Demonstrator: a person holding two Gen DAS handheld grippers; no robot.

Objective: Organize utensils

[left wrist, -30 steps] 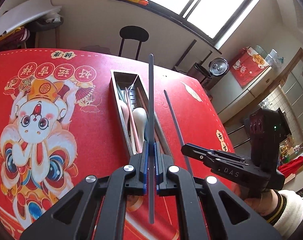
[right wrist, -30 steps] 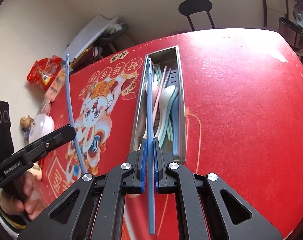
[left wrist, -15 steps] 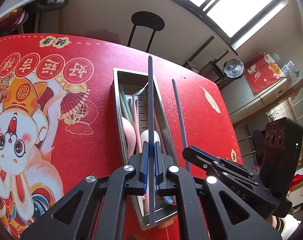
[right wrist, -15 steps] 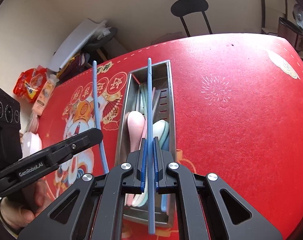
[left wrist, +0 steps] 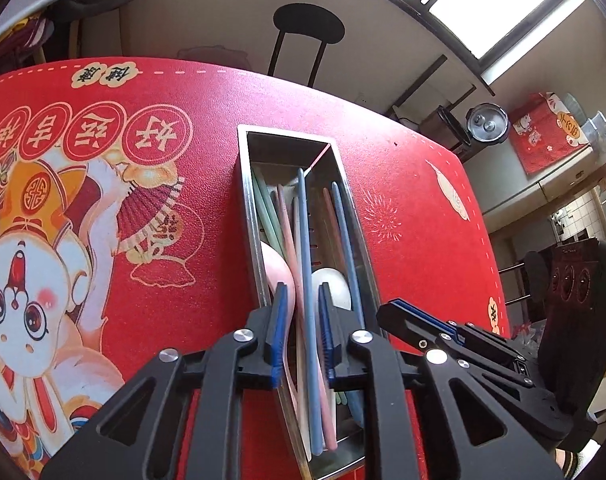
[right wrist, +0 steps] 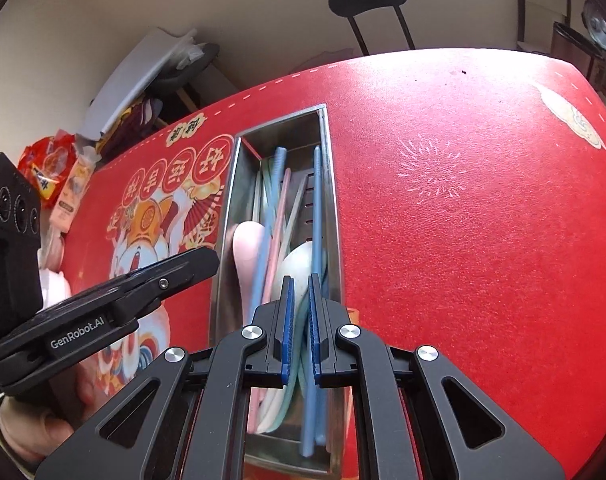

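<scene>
Red tablecloth (left wrist: 207, 208), cartoon lion-dance print; steel tray (left wrist: 244, 200); blue chopsticks (left wrist: 307, 280); pink spoon (right wrist: 245, 246); white spoon (left wrist: 331, 286).

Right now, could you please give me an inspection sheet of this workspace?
Surface: red printed table mat, flat.
Job's things: long steel tray holding pastel spoons and chopsticks, among them a pink spoon.
Clutter: orange snack packets beyond the mat's edge.
Grippers: left tongs opening, with the first blue chopstick loose between them, down in the tray. Right tongs slightly parted, gripping nothing, with the second blue chopstick lying in the tray.
Cables: nothing seen.
Surroundings: black round-seat chair, bright window.
</scene>
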